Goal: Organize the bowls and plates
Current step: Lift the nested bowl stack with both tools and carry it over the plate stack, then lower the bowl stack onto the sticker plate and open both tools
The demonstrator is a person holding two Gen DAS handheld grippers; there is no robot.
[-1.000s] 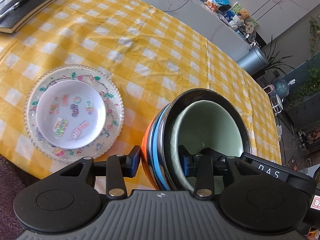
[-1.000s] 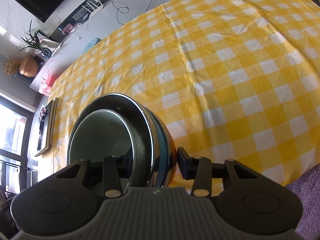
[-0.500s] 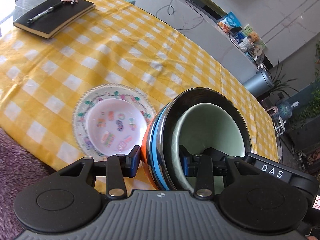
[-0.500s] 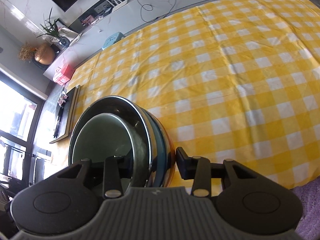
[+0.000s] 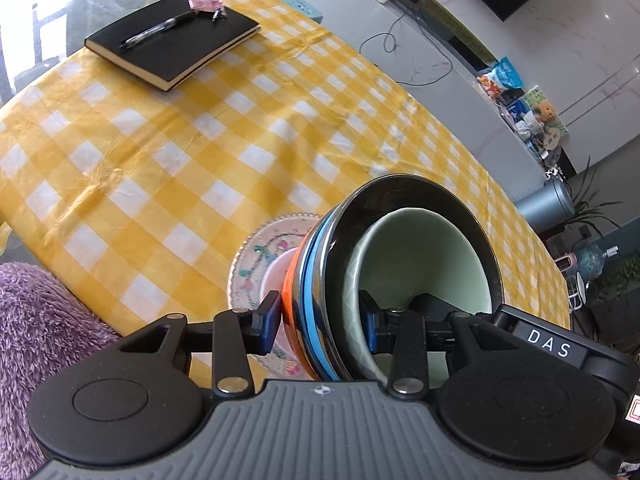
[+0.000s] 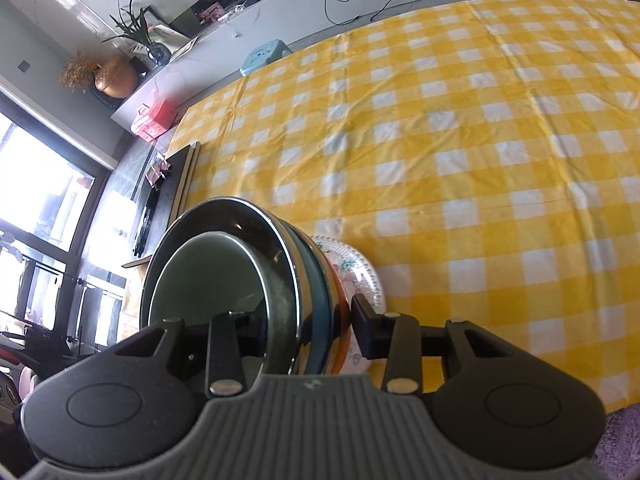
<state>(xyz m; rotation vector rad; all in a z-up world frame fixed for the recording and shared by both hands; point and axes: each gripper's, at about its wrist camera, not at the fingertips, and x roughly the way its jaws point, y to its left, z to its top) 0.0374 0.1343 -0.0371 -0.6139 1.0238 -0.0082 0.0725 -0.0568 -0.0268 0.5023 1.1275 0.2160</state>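
Centrally, a tabletop (image 5: pixel 168 152) under yellow-and-white checked cloth, with a black notebook (image 5: pixel 172 42) and pen (image 5: pixel 156 32) at its far edge; a grey media shelf (image 6: pixel 280 12) runs along the marble wall. Left tongs (image 5: pixel 318 326) and right tongs (image 6: pixel 298 330) each stand clamped on opposite rims of the nested bowl stack (image 5: pixel 400 272) (pale green ceramic inside shiny steel, then blue and orange shells), held tilted just above a beaded glass plate (image 5: pixel 256 256) that carries a white printed dish.
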